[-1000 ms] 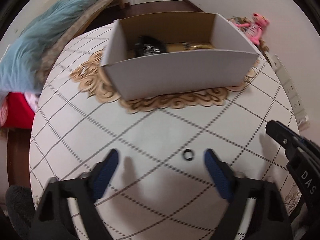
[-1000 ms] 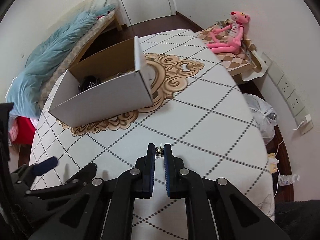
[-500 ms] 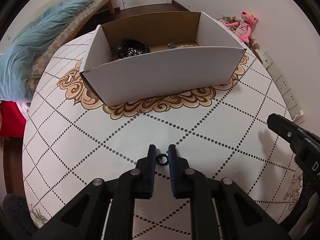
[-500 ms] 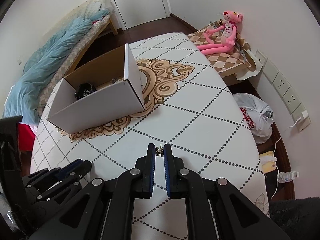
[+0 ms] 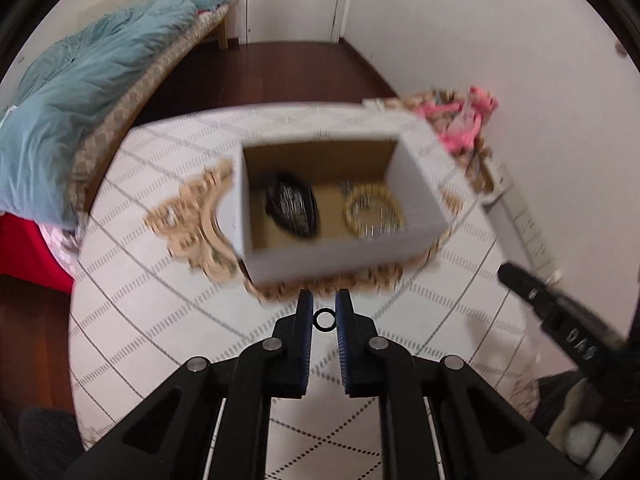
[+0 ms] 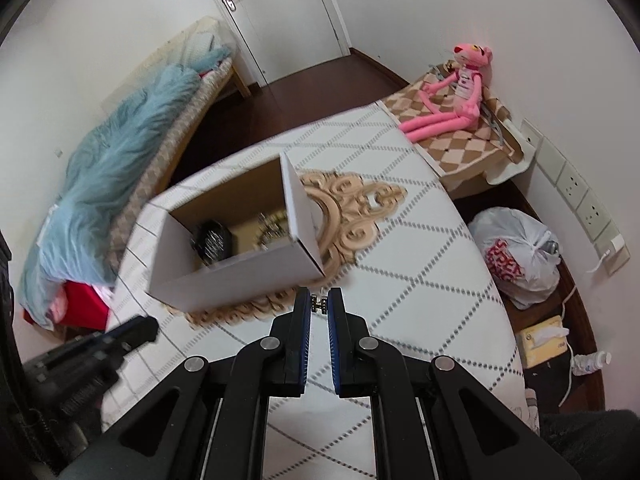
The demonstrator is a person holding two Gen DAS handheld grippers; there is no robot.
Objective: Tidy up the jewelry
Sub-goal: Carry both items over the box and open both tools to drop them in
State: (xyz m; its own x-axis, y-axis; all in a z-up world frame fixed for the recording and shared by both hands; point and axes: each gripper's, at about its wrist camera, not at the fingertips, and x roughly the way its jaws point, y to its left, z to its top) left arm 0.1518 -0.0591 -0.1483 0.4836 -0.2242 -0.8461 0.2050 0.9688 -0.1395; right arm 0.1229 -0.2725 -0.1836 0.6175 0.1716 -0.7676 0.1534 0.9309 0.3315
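Left gripper (image 5: 324, 312) fingers were clamped narrow on a small black ring (image 5: 324, 320), held above the counter (image 5: 160, 320). Right gripper (image 6: 319, 305) fingers pinched a small metal earring (image 6: 319, 304). Open cardboard box (image 5: 332, 258) sat just past both at 12 o'clock, holding a dark jewelry pile (image 5: 294, 210) and a gold bracelet (image 5: 374, 212). Pink plush toy (image 6: 452, 96) sat farther off at 2 o'clock.

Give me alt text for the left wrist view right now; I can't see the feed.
The left gripper is shut on a small black ring, held above the patterned table just short of an open white cardboard box. Inside the box lie a dark jewelry bundle and a gold bracelet; the image is motion-blurred.
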